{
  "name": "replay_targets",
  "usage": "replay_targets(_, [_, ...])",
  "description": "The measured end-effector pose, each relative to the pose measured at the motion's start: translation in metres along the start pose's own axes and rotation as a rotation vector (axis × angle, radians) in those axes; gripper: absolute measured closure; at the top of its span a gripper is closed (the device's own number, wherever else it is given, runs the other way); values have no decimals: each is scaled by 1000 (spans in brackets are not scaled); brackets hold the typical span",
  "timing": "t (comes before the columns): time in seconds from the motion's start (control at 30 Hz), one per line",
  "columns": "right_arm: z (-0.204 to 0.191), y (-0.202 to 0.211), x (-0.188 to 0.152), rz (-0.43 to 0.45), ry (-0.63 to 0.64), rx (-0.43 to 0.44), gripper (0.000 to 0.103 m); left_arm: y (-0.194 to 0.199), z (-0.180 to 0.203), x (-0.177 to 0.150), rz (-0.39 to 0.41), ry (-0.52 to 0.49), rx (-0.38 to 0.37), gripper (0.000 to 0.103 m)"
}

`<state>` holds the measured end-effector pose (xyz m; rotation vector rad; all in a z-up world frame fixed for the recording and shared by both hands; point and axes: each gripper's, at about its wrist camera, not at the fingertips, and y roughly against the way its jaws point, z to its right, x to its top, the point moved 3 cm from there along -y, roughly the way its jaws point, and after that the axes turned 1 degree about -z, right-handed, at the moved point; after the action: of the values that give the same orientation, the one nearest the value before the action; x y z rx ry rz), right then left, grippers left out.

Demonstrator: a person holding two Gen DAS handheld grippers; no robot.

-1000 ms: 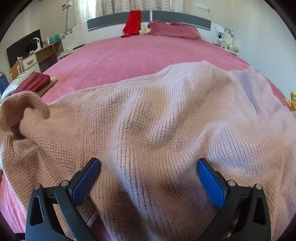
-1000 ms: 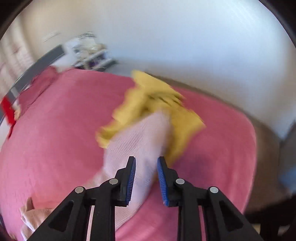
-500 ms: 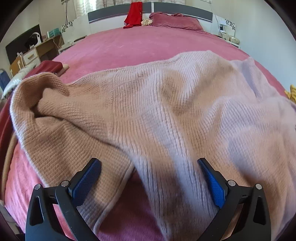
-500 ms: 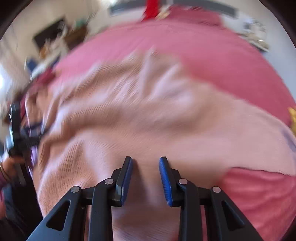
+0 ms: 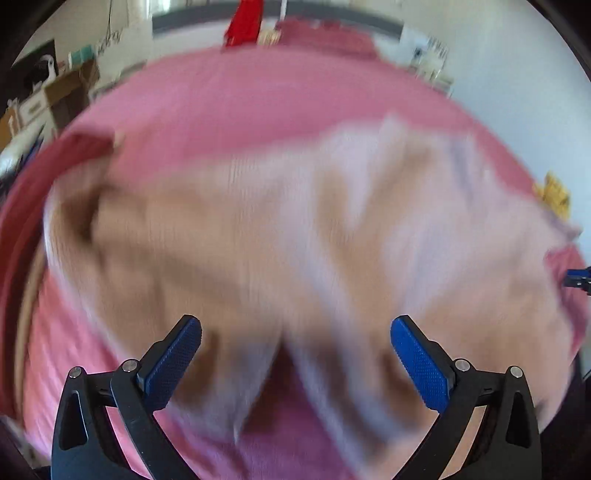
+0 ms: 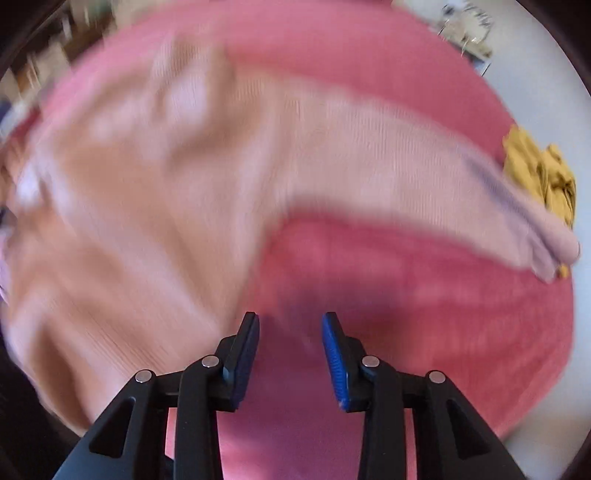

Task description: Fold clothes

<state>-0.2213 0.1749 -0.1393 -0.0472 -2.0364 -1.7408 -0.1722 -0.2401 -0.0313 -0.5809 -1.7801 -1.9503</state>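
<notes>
Pink knit sweater (image 5: 295, 236) lies spread on the pink bed (image 5: 258, 96), blurred, just ahead of the left gripper (image 5: 295, 354), whose jaws are spread wide with nothing between them. In the right wrist view the sweater (image 6: 147, 192) sits ahead and left of the right gripper (image 6: 290, 350), one sleeve reaching right to a yellow garment (image 6: 539, 177); jaws partly apart, empty, over bare bedcover. No containers visible.

Pale pink ribbed-knit sweater (image 5: 295, 229) on pink bed cover (image 6: 424, 314), mustard-yellow garment (image 6: 539, 173) at edge, red garment (image 5: 243, 22) by headboard, blue pads (image 5: 421, 362).
</notes>
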Motion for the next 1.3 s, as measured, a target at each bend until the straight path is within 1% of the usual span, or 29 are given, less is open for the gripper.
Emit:
replay_targets(0.03, [-8, 0, 21, 27, 7, 28, 66, -3, 3, 20, 12, -8, 5, 0])
replay_targets(0.1, [-25, -1, 65, 72, 31, 78, 66, -17, 11, 64, 24, -38, 39, 0])
replay_targets(0.2, [-50, -3, 131, 139, 66, 152, 66, -53, 25, 118, 0, -94, 57, 0])
replay_targets(0.3, [-73, -34, 175, 64, 123, 170, 66, -93, 41, 147, -56, -156, 18, 0])
replay_targets(0.37, [-89, -55, 204, 9, 161, 180, 65, -116, 51, 159, -87, -196, -10, 0])
replay_targets(0.43, [-104, -76, 232, -46, 199, 190, 65, -134, 58, 163, -111, -233, -43, 0])
replay_targets(0.5, [-119, -97, 261, -101, 238, 199, 64, -149, 66, 159, -144, -279, -82, 0])
replay_targets(0.57, [-128, -118, 259, -188, 271, 179, 61, -158, 74, 151, -182, -316, -150, 0])
replay_targets(0.6, [-129, -126, 251, -226, 295, 159, 59, -160, 78, 145, -203, -340, -180, 0])
replay_targets(0.63, [-129, -133, 242, -264, 319, 137, 55, -163, 82, 138, -225, -366, -209, 0])
replay_targets(0.67, [-130, -140, 234, -301, 344, 115, 53, -166, 86, 131, -249, -400, -213, 0])
replay_targets(0.7, [-130, -147, 225, -339, 369, 93, 53, -169, 89, 124, -272, -440, -203, 0])
replay_targets(0.73, [-130, -154, 217, -376, 393, 71, 51, -168, 92, 121, -261, -487, -182, 0])
replay_targets(0.77, [-129, -154, 213, -371, 393, 76, 51, -165, 95, 119, -228, -537, -154, 0])
replay_targets(0.8, [-127, -153, 210, -359, 389, 86, 51, -159, 97, 121, -188, -554, -133, 0])
replay_targets(0.83, [-124, -150, 211, -348, 356, 114, 51, -153, 96, 127, -145, -539, -118, 0])
replay_targets(0.87, [-118, -148, 216, -330, 288, 168, 51, -151, 96, 132, -132, -523, -111, 0])
replay_targets(0.9, [-112, -145, 221, -311, 215, 225, 51, -151, 95, 136, -135, -513, -109, 0])
replay_targets(0.93, [-103, -148, 226, -306, 139, 244, 51, -158, 95, 136, -178, -510, -114, 0])
replay_targets(0.97, [-95, -153, 232, -303, 62, 257, 51, -168, 96, 134, -245, -510, -124, 0])
replay_targets(1.0, [-86, -157, 238, -299, -14, 270, 51, -174, 98, 131, -287, -515, -133, 0])
replay_targets(1.03, [-79, -164, 241, -311, -75, 287, 51, -178, 98, 129, -298, -513, -136, 0])
replay_targets(1.07, [-77, -169, 242, -325, -104, 301, 47, -180, 98, 127, -300, -506, -136, 0])
replay_targets(1.1, [-77, -173, 241, -343, -118, 311, 45, -181, 98, 126, -300, -494, -129, 0])
replay_targets(1.13, [-80, -175, 241, -351, -109, 313, 39, -180, 97, 124, -299, -479, -118, 0])
replay_targets(1.2, [-91, -173, 236, -348, -24, 283, 38, -178, 97, 121, -303, -453, -93, 0])
replay_targets(1.23, [-98, -171, 232, -336, 42, 238, 45, -176, 96, 121, -308, -439, -86, 0])
replay_targets(1.27, [-105, -169, 228, -323, 111, 189, 73, -174, 95, 120, -312, -422, -85, 2])
replay_targets(1.3, [-114, -165, 223, -309, 165, 178, 92, -172, 94, 120, -315, -405, -84, 12])
